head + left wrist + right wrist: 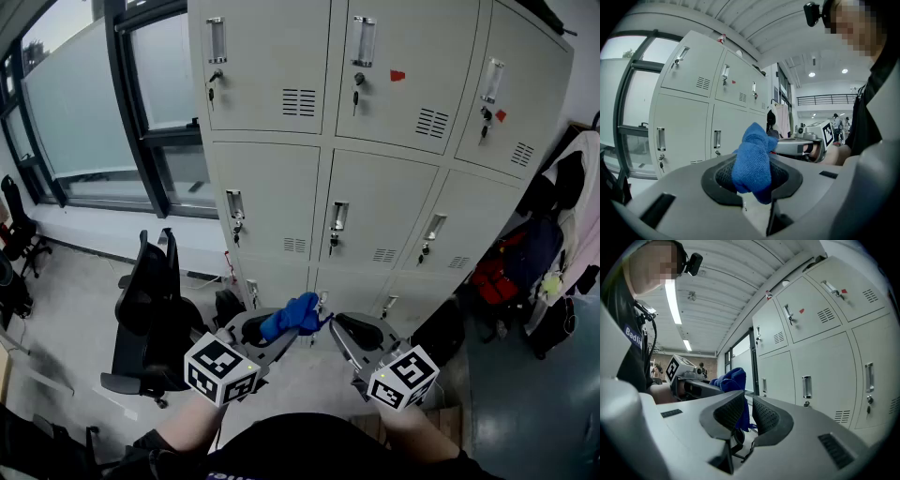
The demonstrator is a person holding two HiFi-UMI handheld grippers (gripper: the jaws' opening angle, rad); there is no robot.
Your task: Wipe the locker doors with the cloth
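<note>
The left gripper [272, 330] is clamped on the blue cloth [296, 316], short of the lockers [375, 216], and the right gripper [337, 328], jaws a slit apart on nothing, sits just beside it, with a chair [150, 300] left, hung clothes [553, 234] right and floor [309, 375] between.

The lockers [375, 197] are running off the head view's top edge, and their bottom row is hiding behind the cloth [292, 317]. The cloth's lower end is vanishing inside the left claw [752, 176]. Its tip may be reaching into the right claw [747, 411], though neither view is showing this clearly.
</note>
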